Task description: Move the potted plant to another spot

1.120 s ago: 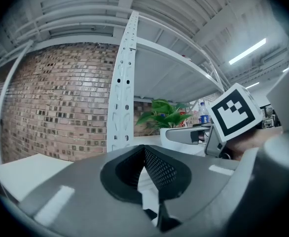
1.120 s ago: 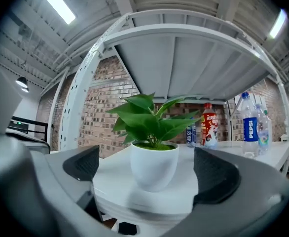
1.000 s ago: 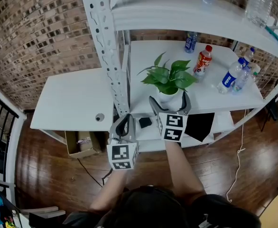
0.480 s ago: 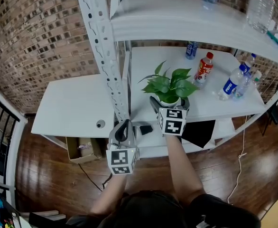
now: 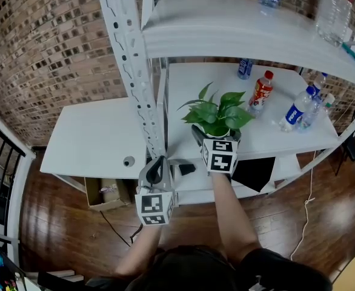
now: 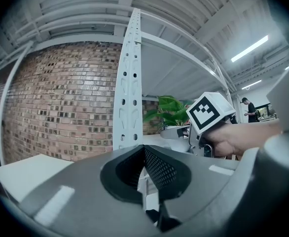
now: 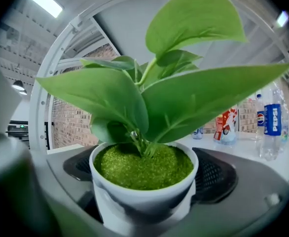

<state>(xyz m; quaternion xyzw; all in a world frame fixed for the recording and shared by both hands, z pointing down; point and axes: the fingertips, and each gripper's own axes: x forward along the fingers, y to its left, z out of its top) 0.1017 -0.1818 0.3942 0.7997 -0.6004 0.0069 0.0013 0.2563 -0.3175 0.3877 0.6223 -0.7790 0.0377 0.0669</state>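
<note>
A view from above shows a person standing at a white metal shelf rack against a brick wall [image 5: 38, 53], holding a pair of tongs in each hand. The right tongs [image 5: 216, 133] reach forward onto the middle counter [image 5: 183, 77] and are closed around the white pot of the potted plant [image 5: 215, 111], one jaw on each side of the pot. In the right gripper view, the right tongs [image 7: 144, 184] press both dark ribbed pads against the pot's walls, and the potted plant [image 7: 144, 132] fills the picture with broad green leaves above bright green filling. The plant is near the counter's front edge, just right of the rack's upright post [image 5: 135, 71]; whether the pot rests on the counter or is lifted cannot be told. The left tongs [image 5: 157, 170] are held lower, in front of the post, apart from the plant. In the left gripper view, the left tongs [image 6: 144, 168] have their jaws together with nothing between them. Farther back to the right on the counter stand a red-labelled bottle [image 5: 260, 93] and a blue-labelled bottle [image 5: 294, 109], well apart from the plant.
</note>
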